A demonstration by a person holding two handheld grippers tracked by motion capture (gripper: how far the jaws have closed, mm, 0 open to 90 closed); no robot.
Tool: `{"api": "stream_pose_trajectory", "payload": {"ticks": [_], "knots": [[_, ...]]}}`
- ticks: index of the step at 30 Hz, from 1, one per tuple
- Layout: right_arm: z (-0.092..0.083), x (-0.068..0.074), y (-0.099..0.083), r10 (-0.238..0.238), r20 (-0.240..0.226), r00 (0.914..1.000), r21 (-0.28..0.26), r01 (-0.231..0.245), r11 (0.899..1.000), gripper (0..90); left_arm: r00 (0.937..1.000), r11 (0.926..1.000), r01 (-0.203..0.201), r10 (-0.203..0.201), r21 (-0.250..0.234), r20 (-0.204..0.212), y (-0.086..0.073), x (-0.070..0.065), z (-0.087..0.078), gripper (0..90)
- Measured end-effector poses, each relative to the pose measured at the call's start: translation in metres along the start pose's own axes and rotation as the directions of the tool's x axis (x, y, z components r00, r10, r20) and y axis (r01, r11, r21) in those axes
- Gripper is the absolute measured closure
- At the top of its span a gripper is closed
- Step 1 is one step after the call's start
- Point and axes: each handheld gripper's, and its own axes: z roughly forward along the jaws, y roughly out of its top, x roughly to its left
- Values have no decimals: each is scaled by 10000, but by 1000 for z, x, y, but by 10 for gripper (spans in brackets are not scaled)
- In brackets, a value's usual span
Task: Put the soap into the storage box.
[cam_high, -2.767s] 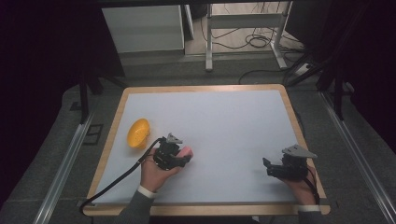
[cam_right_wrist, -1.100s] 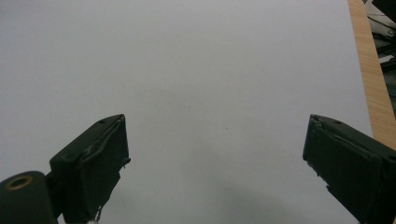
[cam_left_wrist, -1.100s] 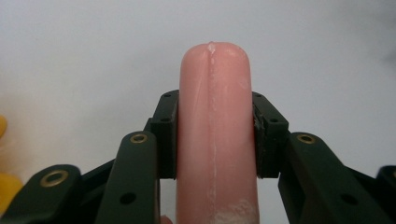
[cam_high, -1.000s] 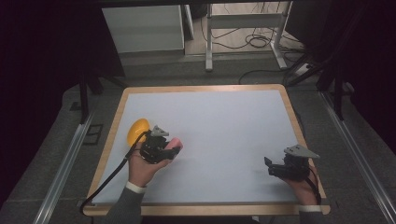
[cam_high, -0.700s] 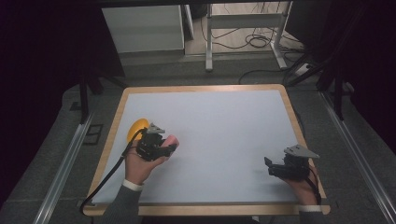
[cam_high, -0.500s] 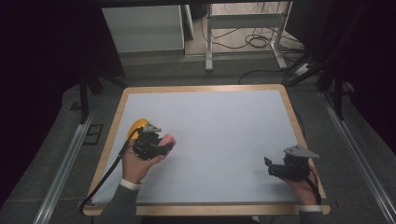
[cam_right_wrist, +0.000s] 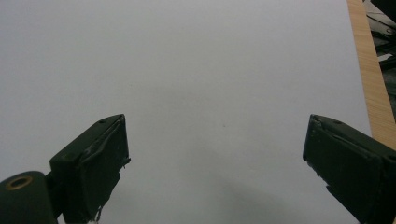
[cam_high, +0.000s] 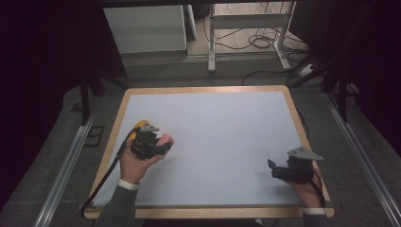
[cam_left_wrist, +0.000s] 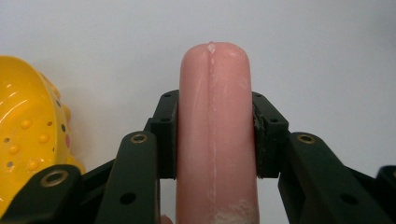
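Observation:
A smooth pink sausage-shaped piece (cam_left_wrist: 215, 93) stands between the jaws of my left gripper (cam_left_wrist: 215, 135), which is shut on it. In the high view that gripper (cam_high: 158, 145) is at the table's left side with the pink sausage (cam_high: 167, 140) poking out to the right. A glossy yellow object with raised dots (cam_left_wrist: 28, 135) lies just left of the jaws; from above the yellow object (cam_high: 138, 125) peeks out behind the gripper. My right gripper (cam_right_wrist: 215, 154) is open over bare white surface, near the table's front right (cam_high: 276, 170).
The white table top (cam_high: 222, 127) has a wooden rim (cam_high: 208, 89); its right edge (cam_right_wrist: 369, 79) shows close to the right gripper. A cable (cam_high: 106, 177) trails from the left gripper over the front left edge. Metal rails run along both sides on the floor.
My left gripper has carried the pink sausage leftward and a little farther away, up beside the yellow object, now mostly covering it. The right gripper has stayed put.

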Motion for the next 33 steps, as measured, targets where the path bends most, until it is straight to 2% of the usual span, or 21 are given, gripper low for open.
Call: {"api": "stream_pose_trajectory", "payload": {"ticks": [21, 33], "knots": [[0, 1, 0, -17, -3, 10000, -53, 17, 10000, 65, 9985, 9991, 403, -408, -161, -360, 0, 23, -11, 601], [-1, 1, 0, -53, -18, 10000, -92, 52, 9999, 65, 9953, 9975, 681, -691, -162, -686, 0, 40, -16, 601]]}}
